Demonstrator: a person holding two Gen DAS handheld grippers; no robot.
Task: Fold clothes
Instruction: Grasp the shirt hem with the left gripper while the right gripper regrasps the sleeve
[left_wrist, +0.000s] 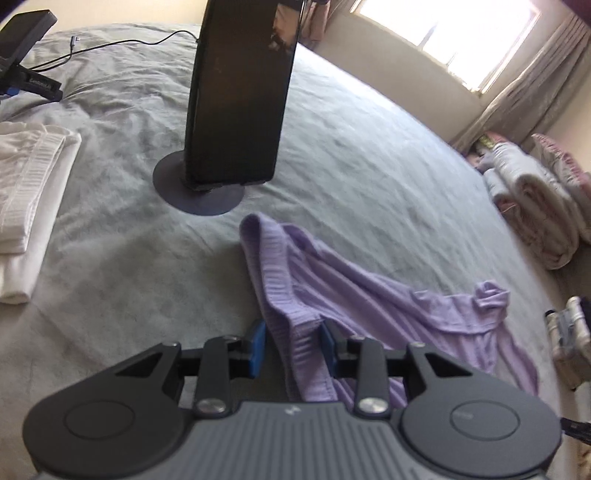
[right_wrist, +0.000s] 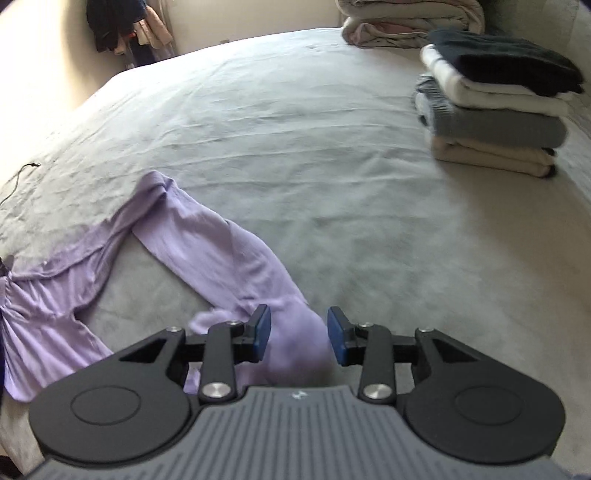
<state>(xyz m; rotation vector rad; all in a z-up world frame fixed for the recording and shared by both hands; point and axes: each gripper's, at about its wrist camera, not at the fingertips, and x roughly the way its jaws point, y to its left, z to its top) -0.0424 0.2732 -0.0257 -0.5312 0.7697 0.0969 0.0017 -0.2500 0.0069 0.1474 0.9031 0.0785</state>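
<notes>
Lilac ribbed garment (left_wrist: 332, 295) lay crumpled on grey bed (left_wrist: 351, 155), long axis ran from bottom centre toward right of left-wrist frame. Left gripper (left_wrist: 293, 345) fingers clamped on its ribbed hem. Right gripper (right_wrist: 298, 334) fingers apart, blurred lilac sleeve end (right_wrist: 295, 350) between them, pads not pressing. Black stand on round base (left_wrist: 236, 92) upright beyond garment, upper centre. Folded white cloth (left_wrist: 29, 206) at left. Stack of folded clothes (right_wrist: 491, 107) upper right in right-wrist frame. Window (left_wrist: 454, 33) bright, upper right.

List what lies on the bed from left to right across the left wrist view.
Folded white clothes → black stand → lilac garment → rolled pink-and-white bedding.
</notes>
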